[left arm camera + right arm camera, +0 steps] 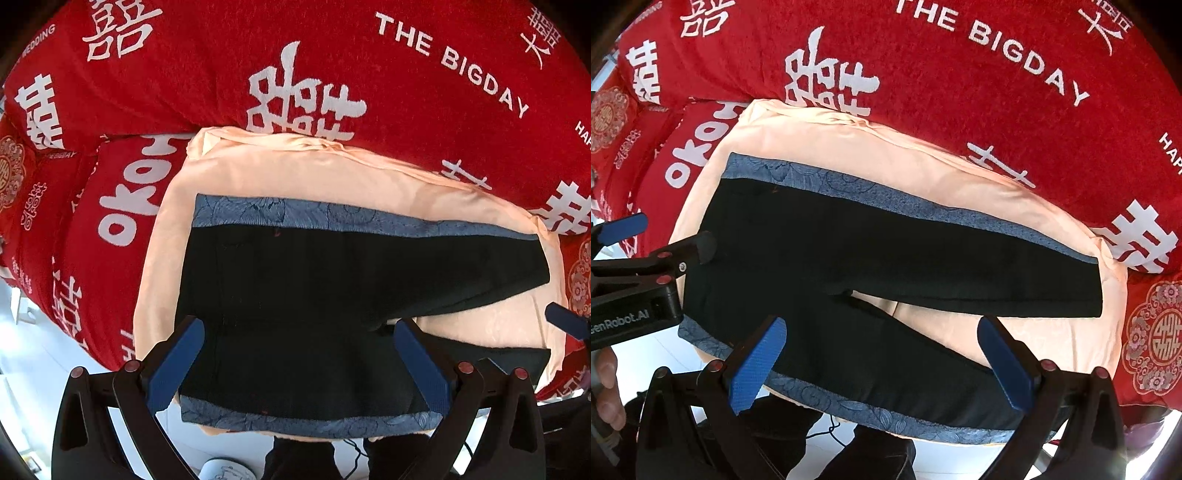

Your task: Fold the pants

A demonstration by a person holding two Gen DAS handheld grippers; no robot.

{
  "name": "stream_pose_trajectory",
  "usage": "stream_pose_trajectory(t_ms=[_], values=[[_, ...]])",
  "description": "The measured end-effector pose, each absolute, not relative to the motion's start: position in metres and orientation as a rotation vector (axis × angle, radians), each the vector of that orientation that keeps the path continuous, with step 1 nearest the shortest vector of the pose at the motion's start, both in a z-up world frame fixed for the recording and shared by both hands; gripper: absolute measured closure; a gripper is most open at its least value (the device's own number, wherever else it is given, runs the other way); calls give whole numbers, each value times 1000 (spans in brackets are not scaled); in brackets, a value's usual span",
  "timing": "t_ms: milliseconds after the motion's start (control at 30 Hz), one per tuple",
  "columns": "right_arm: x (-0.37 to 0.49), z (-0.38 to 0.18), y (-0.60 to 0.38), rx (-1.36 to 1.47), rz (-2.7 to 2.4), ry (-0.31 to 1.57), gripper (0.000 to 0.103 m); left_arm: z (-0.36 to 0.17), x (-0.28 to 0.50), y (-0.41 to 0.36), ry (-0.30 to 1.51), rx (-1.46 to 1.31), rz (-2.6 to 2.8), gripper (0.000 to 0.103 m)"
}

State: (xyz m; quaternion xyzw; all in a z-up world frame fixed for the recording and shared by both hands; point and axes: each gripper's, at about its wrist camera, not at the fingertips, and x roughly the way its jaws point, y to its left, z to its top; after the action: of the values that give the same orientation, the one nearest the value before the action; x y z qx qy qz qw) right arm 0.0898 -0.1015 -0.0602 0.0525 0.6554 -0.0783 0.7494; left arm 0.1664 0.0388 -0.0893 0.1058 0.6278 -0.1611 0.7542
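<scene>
Black pants with blue patterned side stripes lie flat on a peach cushion, waist to the left, both legs spread out to the right. My left gripper hovers open over the waist and near leg, nothing between its blue pads. My right gripper hangs open above the near leg, holding nothing. The left gripper also shows at the left edge of the right wrist view, beside the waistband. A blue fingertip of the right gripper peeks in at the right edge of the left wrist view.
A red blanket with white lettering surrounds the cushion behind and at both sides. White floor lies below the cushion's near edge. A person's hand grips the left tool. Dark trouser legs stand below.
</scene>
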Motion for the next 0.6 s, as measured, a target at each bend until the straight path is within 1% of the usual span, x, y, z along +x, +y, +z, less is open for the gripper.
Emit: stream_pose_trajectory(t_ms=[133, 400, 600], values=[[98, -76, -107, 131, -172, 1442, 0, -101, 176, 34, 1350, 267, -355, 0], [118, -120, -116, 171, -175, 1482, 0, -136, 196, 31, 1386, 279, -331, 0], [130, -138, -118, 171, -84, 1455, 0, -159, 211, 24, 1385, 269, -351, 0]])
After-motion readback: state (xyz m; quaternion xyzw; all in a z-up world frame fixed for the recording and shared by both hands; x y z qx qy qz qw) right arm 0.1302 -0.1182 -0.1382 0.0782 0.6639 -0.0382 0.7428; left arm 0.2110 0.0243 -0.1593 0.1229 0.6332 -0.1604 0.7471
